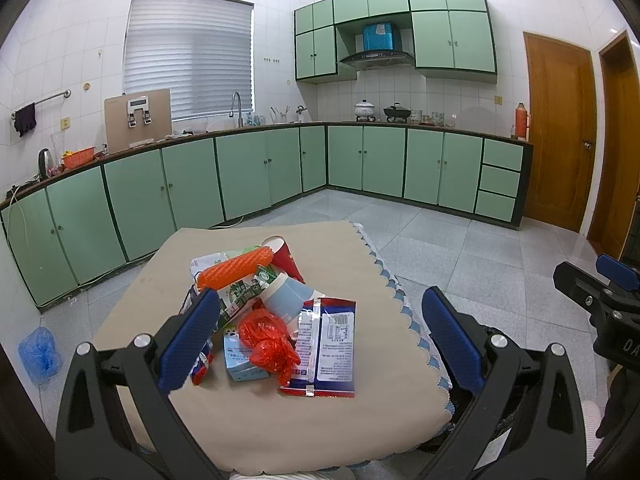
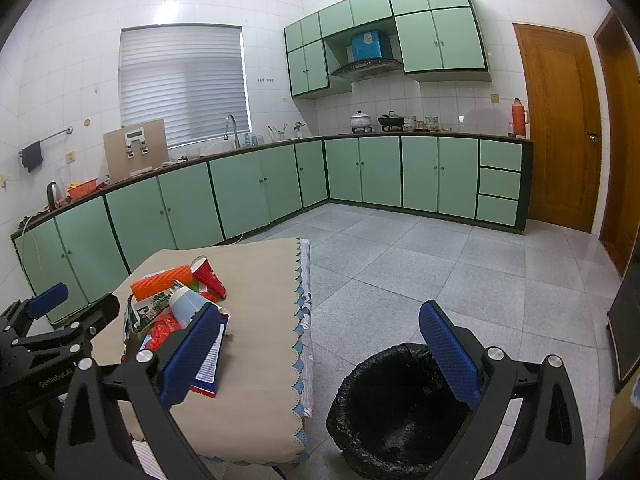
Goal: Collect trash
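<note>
A pile of trash lies on a small table with a beige cloth (image 1: 248,420): an orange ridged roller (image 1: 236,270), a red paper cup (image 1: 286,258), a blue-and-white cup (image 1: 286,296), a crumpled red plastic bag (image 1: 268,340), a blue-and-red snack wrapper (image 1: 332,348) and cartons. My left gripper (image 1: 320,344) is open, hovering just before the pile, empty. My right gripper (image 2: 320,354) is open and empty, above the table's right edge and a bin lined with a black bag (image 2: 396,412) on the floor. The pile also shows in the right wrist view (image 2: 180,304).
Green kitchen cabinets (image 1: 240,176) run along the far walls with a counter holding pots and a kettle. A blue plastic bag (image 1: 40,354) lies on the floor at left. Wooden doors (image 1: 560,132) stand at right. Grey tiled floor (image 2: 440,264) lies beyond the table.
</note>
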`<state>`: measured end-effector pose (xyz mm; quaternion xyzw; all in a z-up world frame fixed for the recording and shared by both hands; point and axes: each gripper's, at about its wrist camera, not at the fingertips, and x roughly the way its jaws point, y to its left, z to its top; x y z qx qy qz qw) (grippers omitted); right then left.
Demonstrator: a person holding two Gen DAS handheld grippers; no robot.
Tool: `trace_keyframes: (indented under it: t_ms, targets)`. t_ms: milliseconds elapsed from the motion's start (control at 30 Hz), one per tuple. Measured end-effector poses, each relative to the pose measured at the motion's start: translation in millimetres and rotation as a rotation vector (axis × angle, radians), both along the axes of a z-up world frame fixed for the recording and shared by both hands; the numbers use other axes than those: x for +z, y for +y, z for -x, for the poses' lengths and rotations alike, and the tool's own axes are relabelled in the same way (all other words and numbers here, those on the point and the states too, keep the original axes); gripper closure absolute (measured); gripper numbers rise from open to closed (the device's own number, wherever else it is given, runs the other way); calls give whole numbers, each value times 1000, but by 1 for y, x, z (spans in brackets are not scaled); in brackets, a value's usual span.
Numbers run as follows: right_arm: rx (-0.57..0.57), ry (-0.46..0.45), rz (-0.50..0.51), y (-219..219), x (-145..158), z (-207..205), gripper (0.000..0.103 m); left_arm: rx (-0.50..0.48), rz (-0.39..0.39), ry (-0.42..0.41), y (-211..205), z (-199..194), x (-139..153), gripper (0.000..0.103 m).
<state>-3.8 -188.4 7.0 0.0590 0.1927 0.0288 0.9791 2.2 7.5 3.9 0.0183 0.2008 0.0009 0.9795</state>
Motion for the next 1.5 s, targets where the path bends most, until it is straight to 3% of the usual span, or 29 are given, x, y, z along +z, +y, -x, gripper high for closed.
trace_keyframes:
  t_ms: [1267,1500]
  targets:
    - [0,0,-10,2,-4,0,6,0,0,3,3,-2,-2,5]
    - [10,-2,-13,13,-13,-11,6,45,-21,-17,29,-6,-11,5]
